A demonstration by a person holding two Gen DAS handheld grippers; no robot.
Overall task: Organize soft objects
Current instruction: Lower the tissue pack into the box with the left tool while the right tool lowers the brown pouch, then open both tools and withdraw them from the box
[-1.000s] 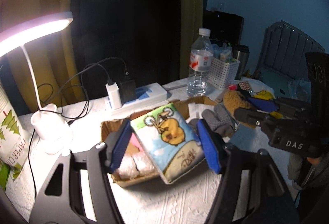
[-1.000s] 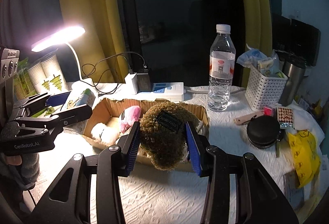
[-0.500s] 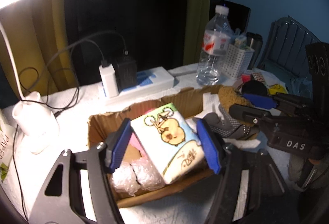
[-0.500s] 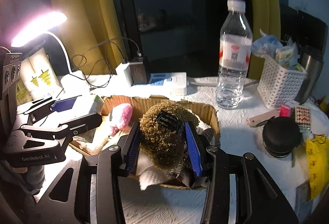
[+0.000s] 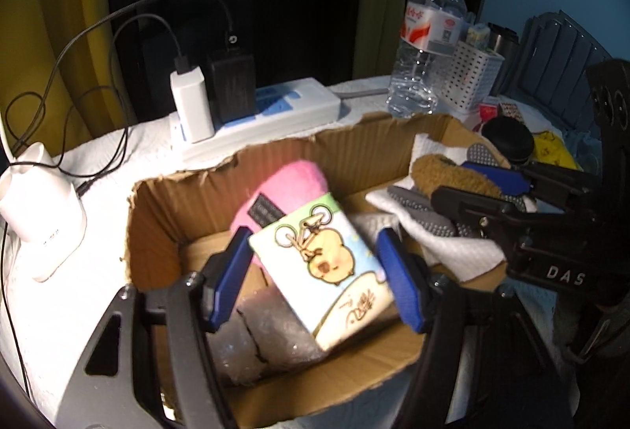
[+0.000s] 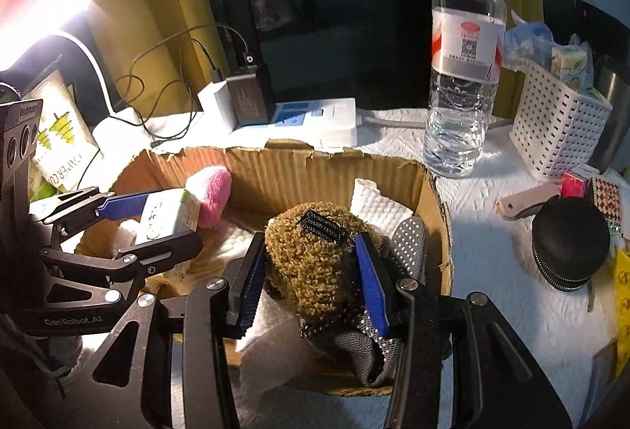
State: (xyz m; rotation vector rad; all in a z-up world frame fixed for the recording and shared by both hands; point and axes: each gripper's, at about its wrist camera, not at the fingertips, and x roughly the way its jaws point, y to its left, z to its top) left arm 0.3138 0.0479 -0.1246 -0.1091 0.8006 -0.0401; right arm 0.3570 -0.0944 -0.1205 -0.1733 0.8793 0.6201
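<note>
Left gripper [image 5: 315,271] is clamped on the tissue pack [image 5: 323,263], held tilted over the cardboard box's [image 5: 275,161] left half above the pink plush [image 5: 283,188]. Right gripper [image 6: 311,279] grips the brown plush [image 6: 311,255] over the right half; release direction is straight down.

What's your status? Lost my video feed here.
Left gripper shut on tissue pack, over the cardboard box. Right gripper shut on brown plush, low in the box. Pink plush beneath the pack.
</note>
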